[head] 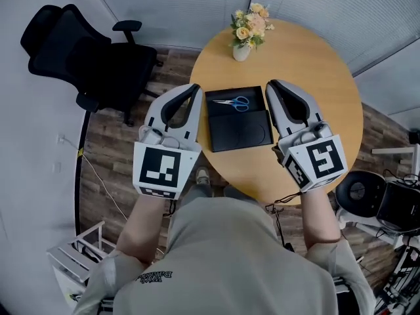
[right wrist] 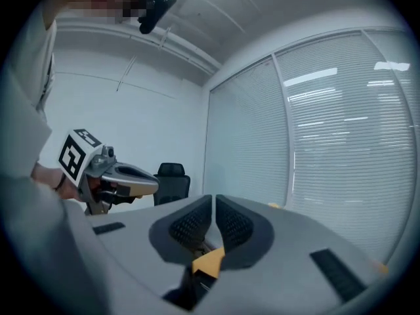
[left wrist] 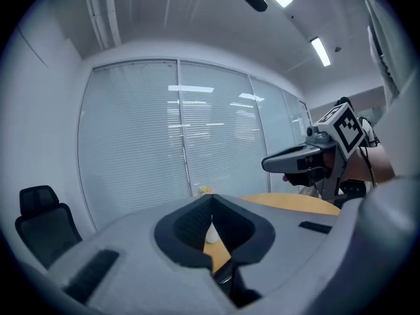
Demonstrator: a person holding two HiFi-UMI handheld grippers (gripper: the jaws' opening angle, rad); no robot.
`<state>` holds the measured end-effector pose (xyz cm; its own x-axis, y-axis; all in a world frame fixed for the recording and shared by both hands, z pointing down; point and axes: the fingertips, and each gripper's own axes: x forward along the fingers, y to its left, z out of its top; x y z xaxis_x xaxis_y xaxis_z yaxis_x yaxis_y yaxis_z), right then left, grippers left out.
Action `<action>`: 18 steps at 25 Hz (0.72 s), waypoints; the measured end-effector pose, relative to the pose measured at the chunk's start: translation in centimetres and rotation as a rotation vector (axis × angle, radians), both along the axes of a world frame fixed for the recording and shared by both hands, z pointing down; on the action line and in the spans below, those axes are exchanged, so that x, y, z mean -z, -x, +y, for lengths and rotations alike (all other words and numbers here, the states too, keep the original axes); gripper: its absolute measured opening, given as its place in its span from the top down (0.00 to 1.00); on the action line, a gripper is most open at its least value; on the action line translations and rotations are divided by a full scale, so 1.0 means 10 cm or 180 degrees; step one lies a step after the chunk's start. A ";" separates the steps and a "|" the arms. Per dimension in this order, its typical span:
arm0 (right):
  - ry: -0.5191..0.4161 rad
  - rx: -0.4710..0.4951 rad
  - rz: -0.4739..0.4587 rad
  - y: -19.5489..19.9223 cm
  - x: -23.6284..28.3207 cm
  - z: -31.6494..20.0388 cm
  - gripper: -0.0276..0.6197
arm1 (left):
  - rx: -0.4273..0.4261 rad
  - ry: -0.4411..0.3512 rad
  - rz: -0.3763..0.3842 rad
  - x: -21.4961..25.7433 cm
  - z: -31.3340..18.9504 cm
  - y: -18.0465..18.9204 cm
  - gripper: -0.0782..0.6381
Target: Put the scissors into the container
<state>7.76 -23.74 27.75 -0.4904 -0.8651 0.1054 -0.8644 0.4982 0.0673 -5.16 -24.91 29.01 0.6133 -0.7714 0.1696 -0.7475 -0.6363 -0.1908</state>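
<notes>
Blue-handled scissors (head: 233, 102) are lying in the far half of the black container (head: 240, 135) on the round wooden table (head: 315, 64). The left gripper (head: 193, 90) and right gripper (head: 273, 85) are flanking the container, clear of the scissors, each with jaws together and holding nothing.

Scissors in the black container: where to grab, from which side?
The scissors lie flat in the black container, blue loops right, blades left. Probably take the shut blades near the pivot, from straight above; the container's walls likely block a side approach.
</notes>
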 end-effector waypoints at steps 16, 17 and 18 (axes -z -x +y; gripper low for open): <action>-0.0149 -0.0137 -0.0536 -0.08 0.23 0.50 0.90 | 0.0192 0.0003 0.0228 -0.03 0.33 0.08 0.86; -0.0152 -0.0135 -0.0521 -0.07 0.23 0.51 0.90 | 0.0192 0.0015 0.0217 -0.04 0.34 0.08 0.86; -0.0155 -0.0130 -0.0501 -0.07 0.22 0.52 0.90 | 0.0190 0.0025 0.0206 -0.05 0.35 0.07 0.86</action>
